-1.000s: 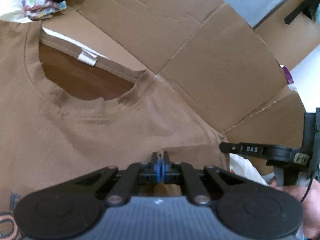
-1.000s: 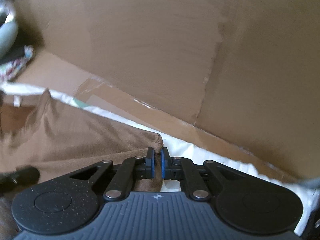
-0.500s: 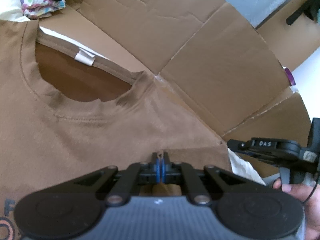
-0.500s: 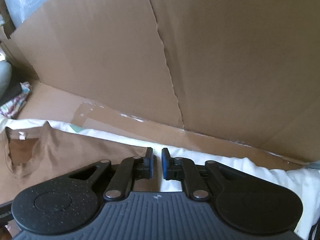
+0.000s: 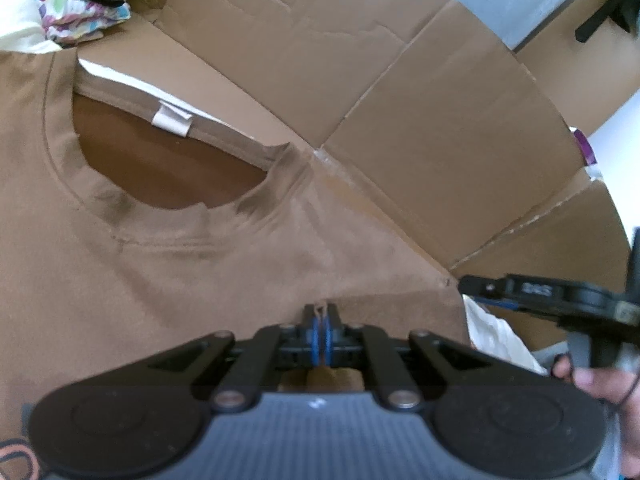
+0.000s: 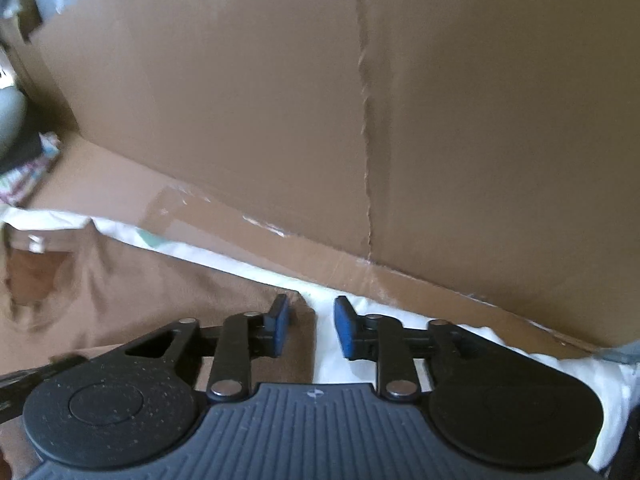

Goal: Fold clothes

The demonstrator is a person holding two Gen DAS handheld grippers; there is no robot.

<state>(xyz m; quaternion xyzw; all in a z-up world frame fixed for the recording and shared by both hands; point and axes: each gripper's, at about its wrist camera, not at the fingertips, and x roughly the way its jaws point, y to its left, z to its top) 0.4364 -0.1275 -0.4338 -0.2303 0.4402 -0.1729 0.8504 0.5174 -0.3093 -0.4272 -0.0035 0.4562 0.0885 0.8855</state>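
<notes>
A tan T-shirt (image 5: 160, 280) lies spread flat, its neck opening (image 5: 160, 172) with a white label toward the far left. My left gripper (image 5: 321, 316) is shut on a pinch of the shirt's fabric near the shoulder seam. My right gripper (image 6: 311, 320) is open and empty, hovering over the shirt's sleeve edge (image 6: 296, 320) where it meets the white sheet (image 6: 400, 304). The right gripper also shows at the right of the left wrist view (image 5: 560, 300). The shirt also shows at the left of the right wrist view (image 6: 140, 292).
Cardboard walls (image 5: 360, 60) stand behind the work surface, and they also fill the right wrist view (image 6: 280, 100). A patterned cloth pile (image 5: 80, 20) lies at the far left. A hand (image 5: 592, 380) holds the right gripper.
My right gripper has let go of the sleeve and opened wide. It lifted slightly from the fabric. My left gripper has stayed shut on the shirt.
</notes>
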